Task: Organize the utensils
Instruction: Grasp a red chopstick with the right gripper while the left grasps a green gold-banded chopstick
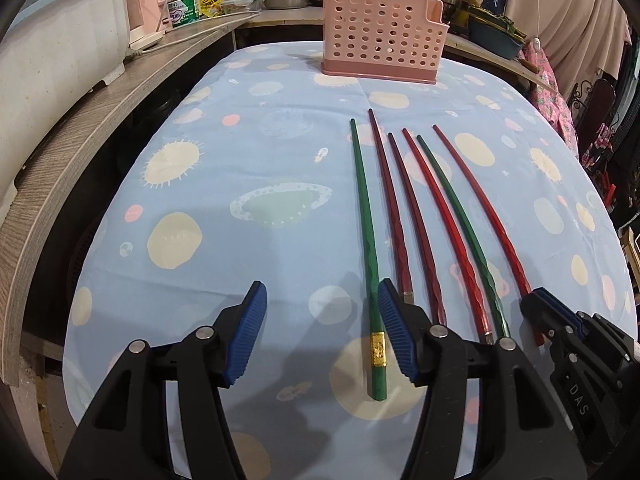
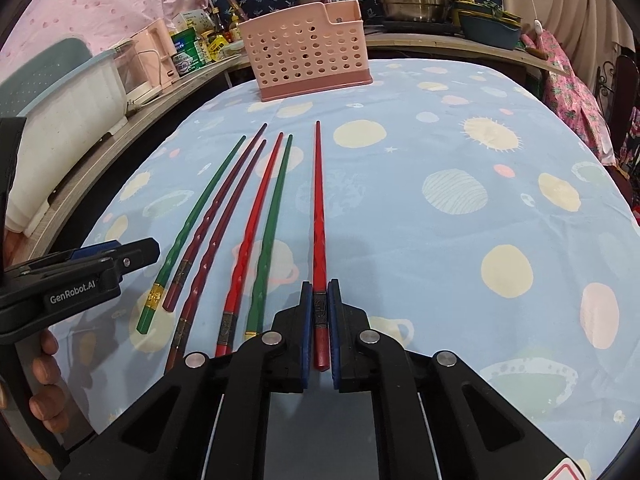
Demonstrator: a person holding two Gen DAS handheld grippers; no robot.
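Both grippers sit low in their own views, at the near ends of six chopsticks fanned out on a planet-print tablecloth (image 2: 460, 152). At lower centre of the right wrist view, the right gripper (image 2: 321, 320) has its blue pads pressed against either side of the bright red chopstick (image 2: 319, 216), gripping its thick end while the shaft lies on the cloth pointing up the frame. In the left wrist view the left gripper (image 1: 322, 334) stands parted about halfway, holding nothing; the green chopstick with a gold band (image 1: 367, 240) lies just inside its right pad, apparently not pinched.

Four more chopsticks lie between those two. Beyond them, at upper centre, the pink perforated holder (image 2: 308, 56) stands upright near the table's far edge.

This looks like the first pickup, with nothing visibly in the holder. Next, the right gripper should lift the red stick, carry it over the holder's rim, tip it upright and release.
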